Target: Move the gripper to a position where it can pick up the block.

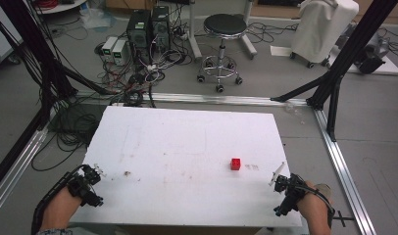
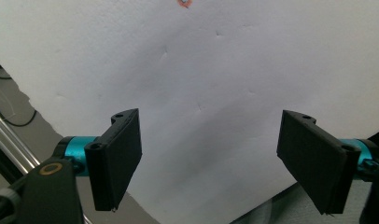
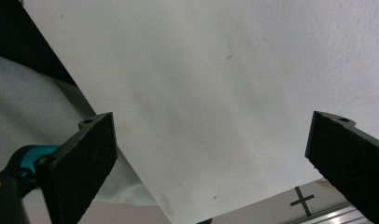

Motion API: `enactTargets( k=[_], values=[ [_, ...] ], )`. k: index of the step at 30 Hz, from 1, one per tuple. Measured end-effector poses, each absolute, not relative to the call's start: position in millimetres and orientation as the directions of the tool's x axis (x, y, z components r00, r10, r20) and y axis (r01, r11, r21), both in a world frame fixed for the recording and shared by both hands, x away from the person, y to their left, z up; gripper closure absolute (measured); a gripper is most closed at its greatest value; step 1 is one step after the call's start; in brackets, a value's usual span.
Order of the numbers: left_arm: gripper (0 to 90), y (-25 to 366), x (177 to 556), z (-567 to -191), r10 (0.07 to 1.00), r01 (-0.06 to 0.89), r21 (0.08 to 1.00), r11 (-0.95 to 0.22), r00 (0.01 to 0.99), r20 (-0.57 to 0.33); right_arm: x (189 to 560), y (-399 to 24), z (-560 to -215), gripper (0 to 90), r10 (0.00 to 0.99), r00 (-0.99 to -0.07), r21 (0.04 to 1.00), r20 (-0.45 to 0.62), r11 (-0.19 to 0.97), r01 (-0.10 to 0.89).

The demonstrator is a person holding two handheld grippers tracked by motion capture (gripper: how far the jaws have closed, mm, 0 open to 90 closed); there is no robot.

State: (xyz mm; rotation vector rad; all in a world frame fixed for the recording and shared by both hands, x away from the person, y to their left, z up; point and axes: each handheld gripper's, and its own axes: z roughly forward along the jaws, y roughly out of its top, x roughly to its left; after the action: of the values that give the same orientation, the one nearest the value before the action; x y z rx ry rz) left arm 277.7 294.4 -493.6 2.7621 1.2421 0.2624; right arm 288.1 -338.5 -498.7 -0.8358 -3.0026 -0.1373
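Note:
A small red block (image 1: 235, 164) sits on the white tabletop (image 1: 187, 147), right of centre. My left gripper (image 1: 91, 182) hovers at the table's near left corner, jaws wide apart and empty; its own view shows the gripper (image 2: 211, 161) over bare white board. My right gripper (image 1: 283, 192) is at the near right edge, a short way in front and right of the block, also open with nothing held; in its own view the gripper (image 3: 211, 168) spans the table's edge. A red speck (image 2: 184, 3) shows at the top of the left gripper view.
Black frame posts (image 1: 334, 83) and aluminium rails (image 1: 344, 166) flank the table. Beyond the far edge stand a black stool (image 1: 222, 44), computer boxes (image 1: 148, 29) and tangled cables (image 1: 133, 78) on the floor. A covered white cart (image 1: 322, 27) stands at the back right.

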Motion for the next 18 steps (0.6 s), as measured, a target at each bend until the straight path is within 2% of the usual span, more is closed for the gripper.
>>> enactTargets(
  k=[18],
  values=[
    [22.3, 293.6, 276.8, -493.2, 0.749, 0.731, 0.164, -0.662, 0.652, 0.118, 287.0, -340.0, -495.3, 1.6, 0.514, -0.857, 0.091, 0.042, 0.852, 0.515]
  ],
)
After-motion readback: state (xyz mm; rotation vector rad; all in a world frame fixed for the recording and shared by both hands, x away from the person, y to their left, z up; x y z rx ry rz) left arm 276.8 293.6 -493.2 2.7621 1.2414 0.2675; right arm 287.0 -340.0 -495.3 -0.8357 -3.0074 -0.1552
